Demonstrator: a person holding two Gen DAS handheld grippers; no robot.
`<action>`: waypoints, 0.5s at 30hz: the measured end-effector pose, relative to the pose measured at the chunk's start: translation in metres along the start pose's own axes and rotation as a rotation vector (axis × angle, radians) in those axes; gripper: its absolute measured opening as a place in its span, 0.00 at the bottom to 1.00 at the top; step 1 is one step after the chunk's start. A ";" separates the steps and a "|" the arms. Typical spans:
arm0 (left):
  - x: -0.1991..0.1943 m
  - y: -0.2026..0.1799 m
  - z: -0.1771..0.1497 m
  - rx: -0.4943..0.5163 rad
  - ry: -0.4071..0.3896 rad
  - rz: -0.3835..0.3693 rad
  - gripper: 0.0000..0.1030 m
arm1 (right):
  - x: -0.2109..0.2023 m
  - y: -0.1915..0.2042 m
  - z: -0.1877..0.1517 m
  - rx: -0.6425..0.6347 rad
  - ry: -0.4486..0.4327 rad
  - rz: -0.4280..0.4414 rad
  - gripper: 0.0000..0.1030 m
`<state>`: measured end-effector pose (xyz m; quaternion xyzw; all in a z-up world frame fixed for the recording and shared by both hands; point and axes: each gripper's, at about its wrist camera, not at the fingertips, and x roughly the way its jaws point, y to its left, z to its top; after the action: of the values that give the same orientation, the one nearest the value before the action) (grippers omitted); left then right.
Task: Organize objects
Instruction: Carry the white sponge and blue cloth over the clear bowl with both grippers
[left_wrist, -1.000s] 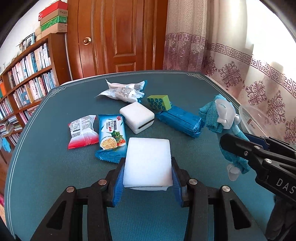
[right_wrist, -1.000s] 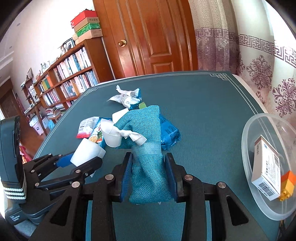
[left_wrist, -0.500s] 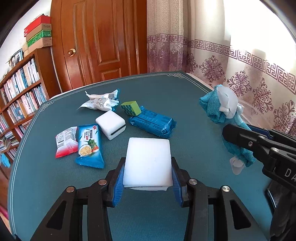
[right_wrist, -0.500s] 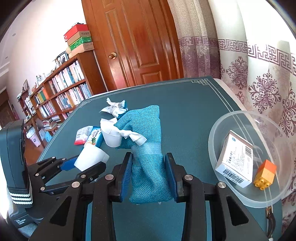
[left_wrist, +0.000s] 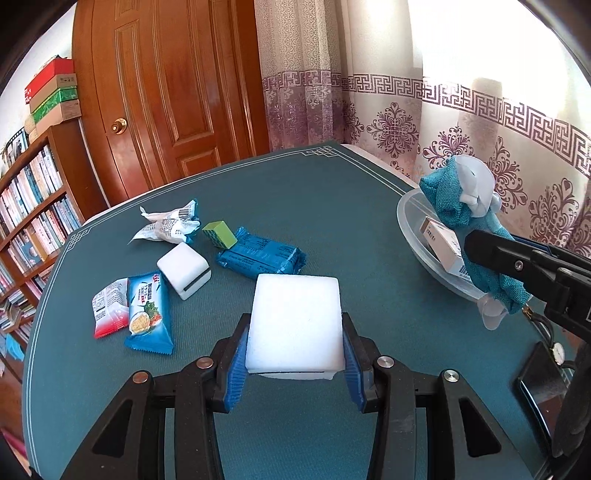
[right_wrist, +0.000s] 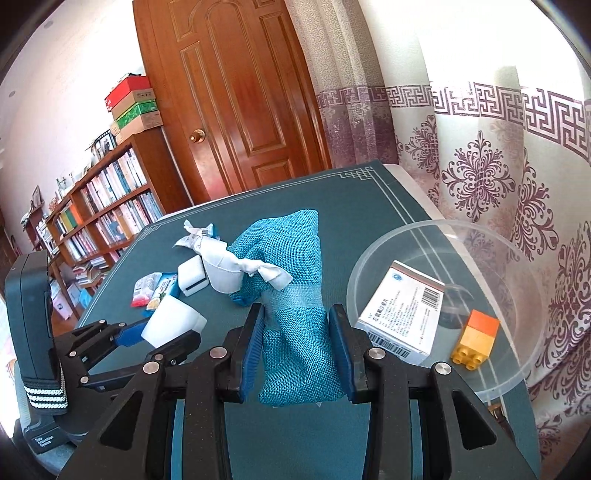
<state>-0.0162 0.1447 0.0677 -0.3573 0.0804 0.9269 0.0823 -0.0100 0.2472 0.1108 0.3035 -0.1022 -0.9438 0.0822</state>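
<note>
Both clamped: left hand-held gripper (left_wrist: 294, 363) w/ white sponge (left_wrist: 294, 326), right hand-held gripper (right_wrist: 295, 345) w/ teal pouch (right_wrist: 295, 306).

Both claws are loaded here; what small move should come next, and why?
Probably carry the right claw a little further right over the bowl before releasing: it grips the teal pouch, still over the table beside the bowl, which already holds a box and brick.
</note>
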 end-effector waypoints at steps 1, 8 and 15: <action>0.000 -0.004 0.001 0.008 -0.002 -0.002 0.45 | -0.002 -0.004 0.000 0.005 -0.004 -0.006 0.36; 0.001 -0.029 0.012 0.058 -0.016 -0.022 0.45 | -0.017 -0.033 0.003 0.042 -0.035 -0.059 0.36; 0.003 -0.057 0.023 0.113 -0.032 -0.040 0.45 | -0.027 -0.059 0.004 0.075 -0.059 -0.110 0.36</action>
<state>-0.0214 0.2049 0.0780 -0.3389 0.1240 0.9246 0.1220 0.0041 0.3103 0.1145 0.2836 -0.1232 -0.9509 0.0158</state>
